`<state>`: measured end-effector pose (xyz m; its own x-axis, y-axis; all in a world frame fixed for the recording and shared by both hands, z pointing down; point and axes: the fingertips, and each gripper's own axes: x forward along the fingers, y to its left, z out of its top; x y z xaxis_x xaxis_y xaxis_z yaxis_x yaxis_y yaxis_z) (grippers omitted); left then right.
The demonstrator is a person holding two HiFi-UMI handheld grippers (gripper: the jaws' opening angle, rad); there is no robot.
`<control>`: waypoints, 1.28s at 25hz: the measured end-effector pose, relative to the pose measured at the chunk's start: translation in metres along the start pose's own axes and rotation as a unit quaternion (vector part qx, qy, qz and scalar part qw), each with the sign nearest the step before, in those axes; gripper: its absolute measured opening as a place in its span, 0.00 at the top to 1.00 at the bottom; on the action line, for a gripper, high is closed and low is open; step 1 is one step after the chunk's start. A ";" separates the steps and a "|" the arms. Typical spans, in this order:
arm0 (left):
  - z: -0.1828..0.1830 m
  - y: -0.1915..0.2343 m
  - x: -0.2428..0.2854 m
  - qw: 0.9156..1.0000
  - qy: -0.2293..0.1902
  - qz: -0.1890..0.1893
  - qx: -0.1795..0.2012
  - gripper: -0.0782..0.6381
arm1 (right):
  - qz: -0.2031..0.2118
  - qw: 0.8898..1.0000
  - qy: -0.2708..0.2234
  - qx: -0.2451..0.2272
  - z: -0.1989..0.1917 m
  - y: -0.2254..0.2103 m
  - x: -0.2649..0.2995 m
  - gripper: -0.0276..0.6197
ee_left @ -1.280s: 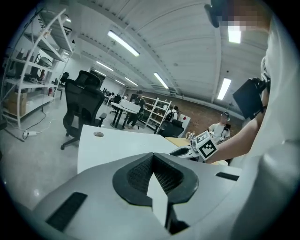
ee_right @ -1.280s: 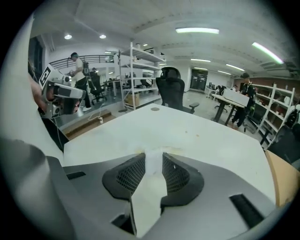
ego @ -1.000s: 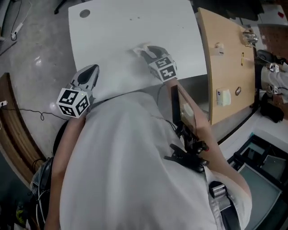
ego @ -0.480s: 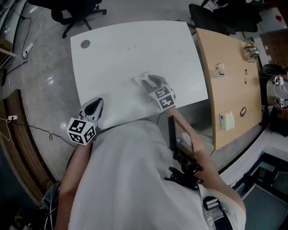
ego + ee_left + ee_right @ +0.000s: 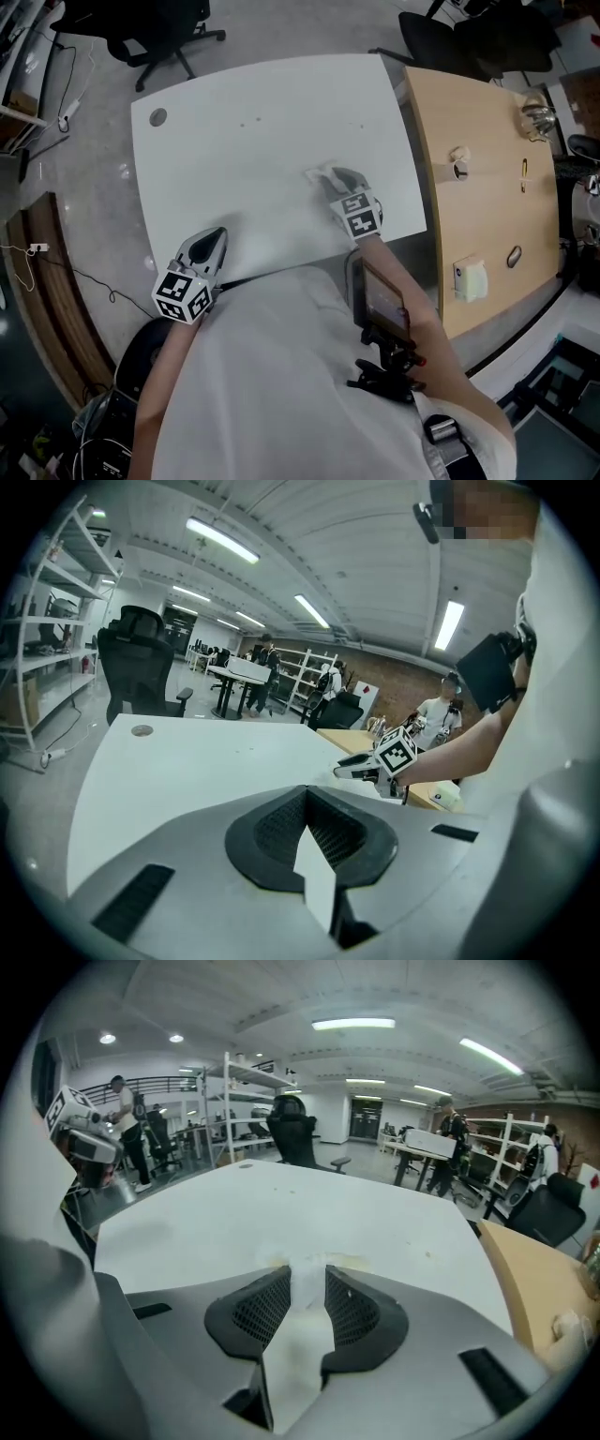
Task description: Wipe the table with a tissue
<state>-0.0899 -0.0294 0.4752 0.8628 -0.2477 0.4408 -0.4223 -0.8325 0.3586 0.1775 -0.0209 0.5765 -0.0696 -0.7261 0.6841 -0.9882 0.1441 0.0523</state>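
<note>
R gripper point(image 5: 333, 180) clamped on tissue point(image 5: 304, 1290), on table point(image 5: 253, 141); L gripper point(image 5: 217, 234) closed, empty. Press tissue flat, sweep thru yellowish smear point(image 5: 356, 1262) just ahead of R jaws.

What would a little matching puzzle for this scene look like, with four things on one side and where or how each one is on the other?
Things:
1. tissue
2. left tool
3. wooden table
4. grey round cap

Places or states:
A. in the far left corner of the white table
B. jaws together, holding nothing, at the white table's near edge
C. pinched in the right tool
D. beside the white table, on the person's right

Pairs: 1-C, 2-B, 3-D, 4-A
</note>
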 end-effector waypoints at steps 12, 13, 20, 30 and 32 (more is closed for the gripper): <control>-0.006 -0.038 0.047 0.999 0.029 0.018 -0.016 0.88 | -0.171 0.983 0.034 0.060 -0.033 -0.200 -0.005 0.79; -0.006 -0.042 0.049 0.999 0.030 0.018 -0.017 0.88 | -0.178 0.981 0.037 0.060 -0.032 -0.211 -0.003 0.79; -0.003 -0.035 0.042 0.998 0.047 0.047 -0.021 0.88 | -0.205 0.974 0.082 0.040 -0.016 -0.222 0.033 0.79; 0.003 -0.033 0.045 0.998 0.043 0.036 -0.016 0.88 | -0.269 0.954 0.123 -0.054 -0.008 -0.205 0.042 0.79; 0.004 -0.029 0.046 0.998 0.042 0.031 -0.017 0.88 | -0.268 0.954 0.124 -0.053 -0.005 -0.200 0.046 0.79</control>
<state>-0.0365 -0.0185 0.4816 0.8084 -0.2548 0.5307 -0.4853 -0.7987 0.3558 0.3726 -0.0794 0.6008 0.4900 -0.5346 0.6886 -0.8519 -0.1265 0.5081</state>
